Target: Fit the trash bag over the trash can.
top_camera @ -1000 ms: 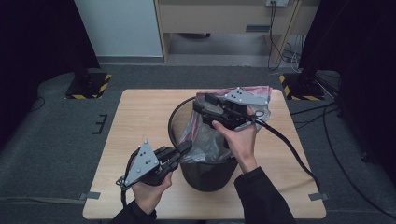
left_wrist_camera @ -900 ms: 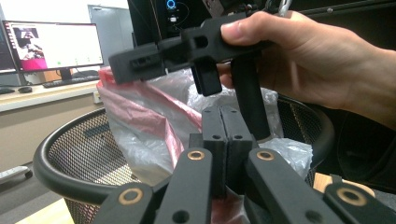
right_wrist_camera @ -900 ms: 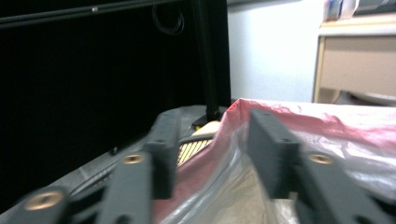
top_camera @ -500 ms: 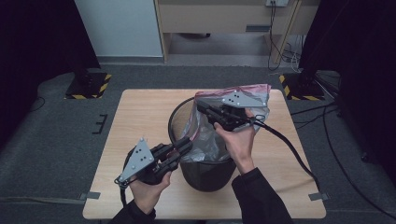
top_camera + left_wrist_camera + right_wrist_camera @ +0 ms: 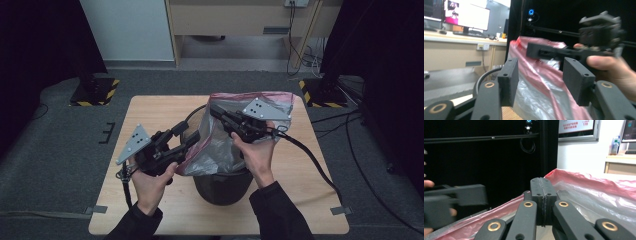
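on the left of the high view, the left gripper [image 5: 186,136] sits in the person's left hand [image 5: 150,181] above the near-left part of the wooden counter [image 5: 150,112], pointing toward the wire mesh bin [image 5: 222,182] that stands at the counter's middle. its jaws have just been opening and now stand spread, with nothing pinched; in the left gripper view [image 5: 540,81] the pink-edged rim of the plastic bag [image 5: 541,87] runs up through the gap between the two pads without either pad pressing on it. just behind the left pad the curved rim of the bin [image 5: 484,77] shows.

the clear plastic bag [image 5: 220,145] with its pink rim hangs out of the bin, loose and crumpled over the bin's near-left edge and lifted high on the far-right side.

to the right, the right gripper [image 5: 216,111] is held in the person's right hand [image 5: 257,155] above the bin, reaching across the bag's mouth toward the left. its jaws are pressed together; the right gripper view [image 5: 543,195] shows the pads meeting along a thin seam, with the bag's pink rim [image 5: 584,182] rising right behind them, and whether a fold of film is caught in the seam cannot be told. a black cable [image 5: 310,160] trails from this gripper across the right part of the counter.
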